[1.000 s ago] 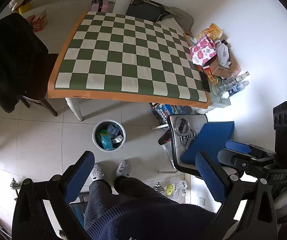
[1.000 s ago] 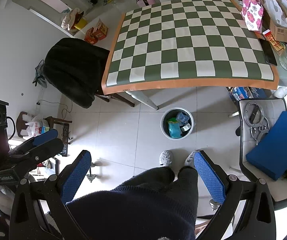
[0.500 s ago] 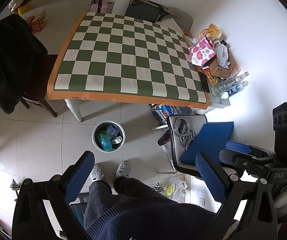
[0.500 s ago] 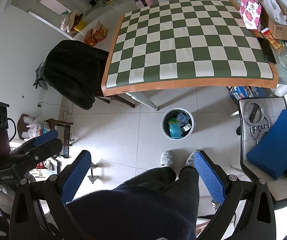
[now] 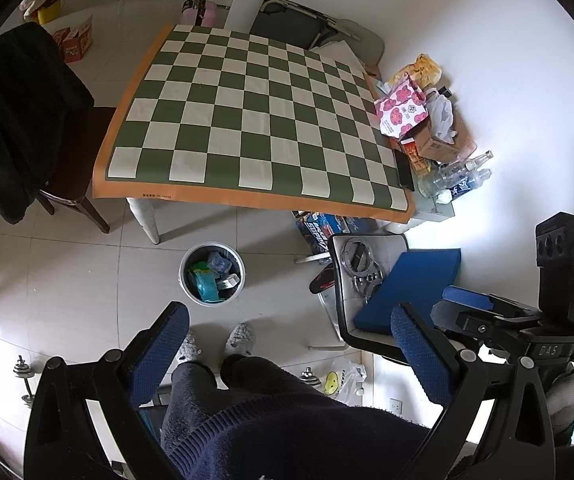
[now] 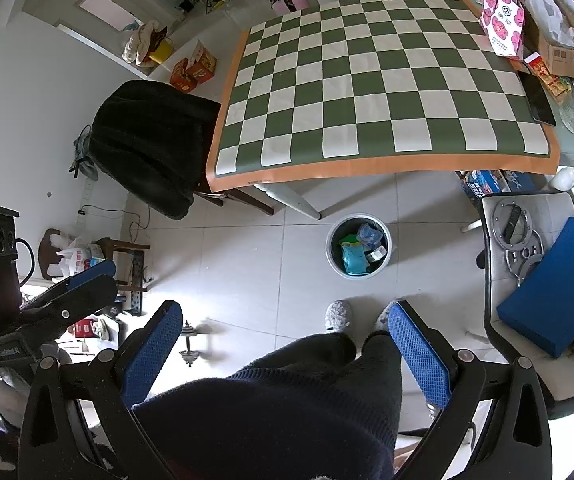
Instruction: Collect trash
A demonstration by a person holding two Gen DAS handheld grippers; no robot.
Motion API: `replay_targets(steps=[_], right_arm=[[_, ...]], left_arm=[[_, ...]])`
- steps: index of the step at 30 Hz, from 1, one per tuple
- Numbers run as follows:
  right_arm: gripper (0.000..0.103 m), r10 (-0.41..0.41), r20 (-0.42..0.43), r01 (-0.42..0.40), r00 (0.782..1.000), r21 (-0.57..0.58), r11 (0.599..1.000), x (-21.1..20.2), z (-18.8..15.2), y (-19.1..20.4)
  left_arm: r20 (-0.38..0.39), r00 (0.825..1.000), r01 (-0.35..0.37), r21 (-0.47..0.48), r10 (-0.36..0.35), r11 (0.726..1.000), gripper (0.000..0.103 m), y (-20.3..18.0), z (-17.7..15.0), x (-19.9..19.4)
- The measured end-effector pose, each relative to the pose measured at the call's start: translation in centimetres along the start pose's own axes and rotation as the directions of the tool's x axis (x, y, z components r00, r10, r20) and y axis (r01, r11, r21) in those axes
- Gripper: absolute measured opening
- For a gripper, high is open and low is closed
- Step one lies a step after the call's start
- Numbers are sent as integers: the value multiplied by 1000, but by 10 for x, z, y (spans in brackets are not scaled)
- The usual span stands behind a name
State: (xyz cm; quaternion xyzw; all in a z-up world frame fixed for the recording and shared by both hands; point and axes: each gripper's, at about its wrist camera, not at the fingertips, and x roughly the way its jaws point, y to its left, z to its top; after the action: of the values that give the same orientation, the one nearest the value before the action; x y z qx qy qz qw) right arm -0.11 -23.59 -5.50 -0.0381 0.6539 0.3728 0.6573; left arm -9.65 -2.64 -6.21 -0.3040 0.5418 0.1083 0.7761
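Observation:
A white trash bin [image 5: 211,274] stands on the floor in front of the table and holds teal and blue wrappers; it also shows in the right wrist view [image 6: 358,246]. The checkered tablecloth [image 5: 255,120] is bare. My left gripper [image 5: 287,322] is open and empty, held high above the floor over the person's legs. My right gripper [image 6: 285,318] is open and empty at the same height. Each gripper shows at the edge of the other's view.
A pink flowered bag [image 5: 401,110], cardboard box [image 5: 433,146], bottles [image 5: 457,174] and a phone [image 5: 405,170] crowd the table's right edge. A black-draped chair [image 5: 15,120] stands left. A chair with a blue cushion [image 5: 411,280] stands right. Dumbbells [image 6: 191,344] lie on the floor.
Both views have drifted very slightly; the grippers stay open and empty, and nothing on the table or in the bin has moved.

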Motion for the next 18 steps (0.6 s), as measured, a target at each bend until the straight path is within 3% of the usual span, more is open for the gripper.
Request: replay_targets(steps=[18], right_arm=[[103,1,3,-1,1000,9,1000,1,1,4]], left_arm=[[7,1000,2,4,-2,1000,103,-1,5,-3]])
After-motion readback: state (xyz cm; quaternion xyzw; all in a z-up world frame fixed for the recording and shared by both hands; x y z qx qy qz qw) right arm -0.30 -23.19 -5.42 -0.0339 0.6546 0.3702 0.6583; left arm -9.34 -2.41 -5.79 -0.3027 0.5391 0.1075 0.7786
